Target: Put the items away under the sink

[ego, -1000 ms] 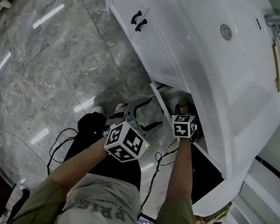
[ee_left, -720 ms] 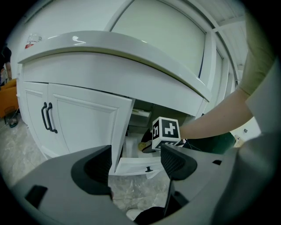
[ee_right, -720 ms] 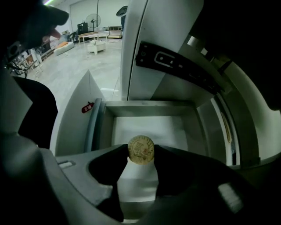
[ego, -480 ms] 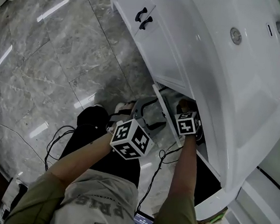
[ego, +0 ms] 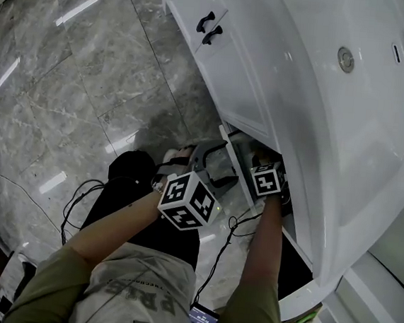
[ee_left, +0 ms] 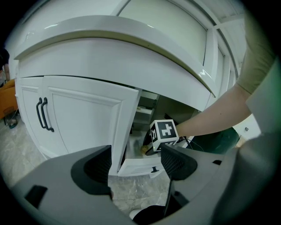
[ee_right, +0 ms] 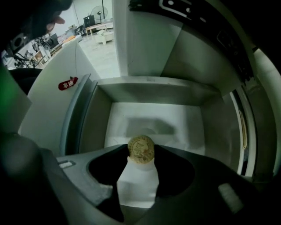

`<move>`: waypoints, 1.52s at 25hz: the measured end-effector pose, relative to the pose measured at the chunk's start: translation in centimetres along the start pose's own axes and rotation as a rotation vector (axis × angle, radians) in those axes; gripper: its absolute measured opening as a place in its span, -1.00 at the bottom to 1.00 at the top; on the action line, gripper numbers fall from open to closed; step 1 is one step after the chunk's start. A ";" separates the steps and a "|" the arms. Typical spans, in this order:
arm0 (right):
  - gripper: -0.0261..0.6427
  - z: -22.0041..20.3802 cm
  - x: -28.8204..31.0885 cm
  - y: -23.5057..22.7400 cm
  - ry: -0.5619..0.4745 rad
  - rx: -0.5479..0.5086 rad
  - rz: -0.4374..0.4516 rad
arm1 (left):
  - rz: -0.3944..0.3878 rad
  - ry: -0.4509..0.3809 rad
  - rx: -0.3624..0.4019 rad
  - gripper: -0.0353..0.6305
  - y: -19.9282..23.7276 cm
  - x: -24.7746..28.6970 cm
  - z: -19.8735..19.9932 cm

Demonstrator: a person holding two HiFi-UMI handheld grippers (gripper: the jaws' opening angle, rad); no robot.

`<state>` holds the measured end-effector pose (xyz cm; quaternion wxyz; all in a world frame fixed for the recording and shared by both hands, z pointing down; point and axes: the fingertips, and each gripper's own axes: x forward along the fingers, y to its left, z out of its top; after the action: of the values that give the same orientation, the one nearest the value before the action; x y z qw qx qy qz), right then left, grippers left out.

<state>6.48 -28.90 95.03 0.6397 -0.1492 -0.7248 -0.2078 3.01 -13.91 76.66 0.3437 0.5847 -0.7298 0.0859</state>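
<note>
Under glossy sink, right hand-held gripper pinches white bottle, round cap maybe cork; left hand-held gripper spread.

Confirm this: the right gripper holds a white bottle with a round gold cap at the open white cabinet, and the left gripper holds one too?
Wrong on the left gripper: the left gripper view shows its jaws apart and empty. The right gripper does hold the white bottle with the round gold cap at the open white cabinet.

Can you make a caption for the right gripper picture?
Right gripper clamps a gold-tipped white bottle over a white drawer.
</note>
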 end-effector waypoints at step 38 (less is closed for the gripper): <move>-0.30 1.9 -7.0 0.6 -0.160 0.095 -0.151 | -0.001 0.039 -0.008 0.12 -1.1 -3.2 1.7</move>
<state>6.06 -27.08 87.94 0.5688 -0.0797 -0.7916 -0.2084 3.63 -12.58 73.14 0.3603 0.5820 -0.7230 0.0941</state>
